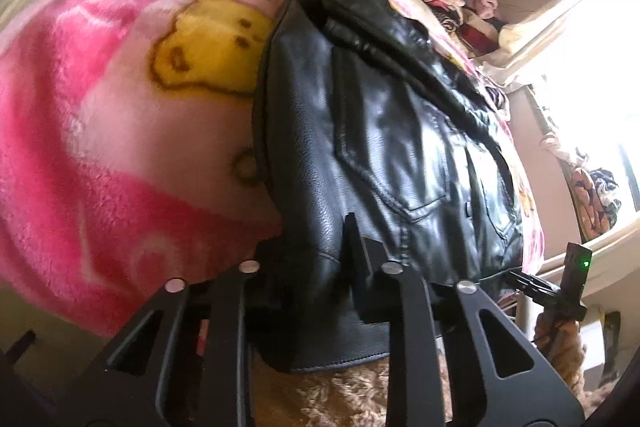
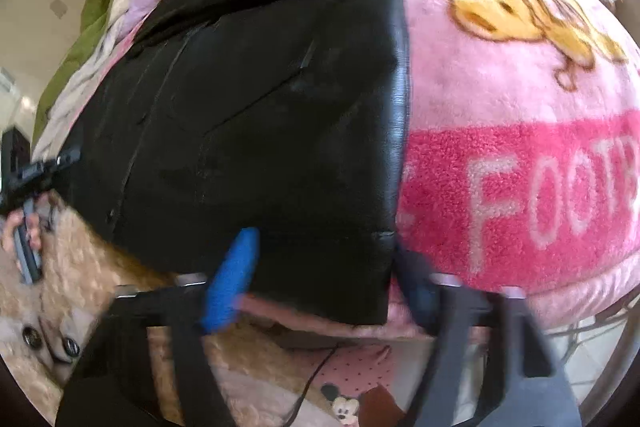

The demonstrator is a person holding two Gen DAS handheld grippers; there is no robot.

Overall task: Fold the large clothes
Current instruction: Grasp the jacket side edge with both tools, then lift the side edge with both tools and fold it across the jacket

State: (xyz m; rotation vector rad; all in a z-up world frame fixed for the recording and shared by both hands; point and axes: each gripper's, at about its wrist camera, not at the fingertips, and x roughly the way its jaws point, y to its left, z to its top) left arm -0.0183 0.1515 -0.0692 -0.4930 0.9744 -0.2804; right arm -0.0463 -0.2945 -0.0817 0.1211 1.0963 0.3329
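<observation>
Left wrist view: a black leather jacket [image 1: 384,131], glossy and creased with a stitched pocket, lies on a pink cartoon blanket [image 1: 100,147]. The left gripper [image 1: 316,255] pinches its hem. Right wrist view: the right gripper [image 2: 324,263] straddles the jacket's corner; whether it grips, I cannot tell.

Bedroom at home: pink fleece blanket [image 1: 100,115] (cartoon-printed) over bed.
</observation>
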